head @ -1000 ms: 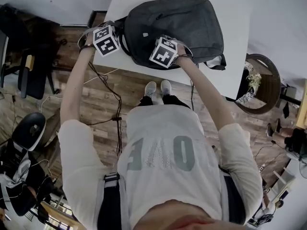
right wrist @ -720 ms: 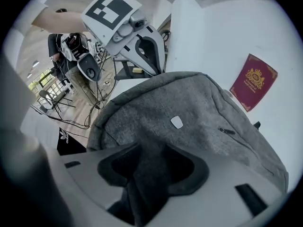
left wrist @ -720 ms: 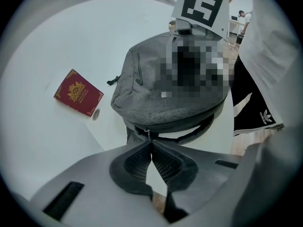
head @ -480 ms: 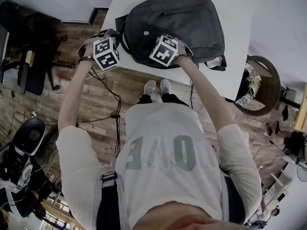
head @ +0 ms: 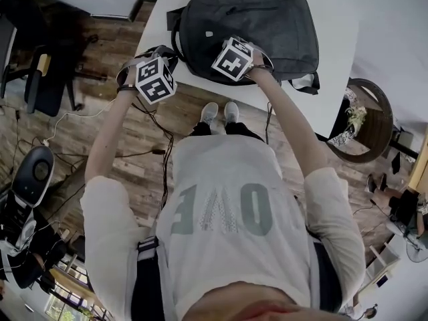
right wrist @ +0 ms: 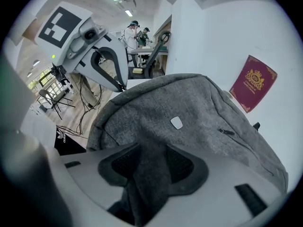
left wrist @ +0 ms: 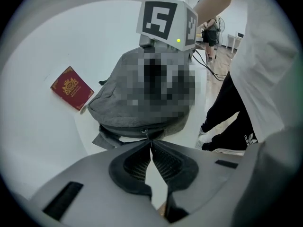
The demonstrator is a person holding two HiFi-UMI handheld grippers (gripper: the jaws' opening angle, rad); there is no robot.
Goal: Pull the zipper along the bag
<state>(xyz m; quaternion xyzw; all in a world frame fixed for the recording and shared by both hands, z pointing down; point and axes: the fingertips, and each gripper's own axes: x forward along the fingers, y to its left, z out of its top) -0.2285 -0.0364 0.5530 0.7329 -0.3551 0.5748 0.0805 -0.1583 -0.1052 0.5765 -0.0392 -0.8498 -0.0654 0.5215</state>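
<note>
a: what is the left hand-held gripper (left wrist: 150,145) doing?
b: its jaws are pressed together, and by the look of it they pinch the pull (left wrist: 145,132) at the bag's near edge. the right hand-held gripper (right wrist: 151,151) is clamped on a fold of the bag (head: 267,25), which lies flat on the white worktop (head: 334,65).
a: so which step is this?
b: mid-pull, i'd say. one hand drags the pull and the other anchors the cloth. how much of the zip is already run i cannot tell.
a: and next?
b: keep the pinch tight and follow the zip round the bag's corner rather than tugging straight off. the right hold should stay firm so the bag doesn't slide toward the edge.
a: what differs from a second ago?
b: in the head view the left one was tight against the bag's left side. now it stands off the near-left corner, over the worktop's edge. the right one has not shifted, and both grips are as they were.
</note>
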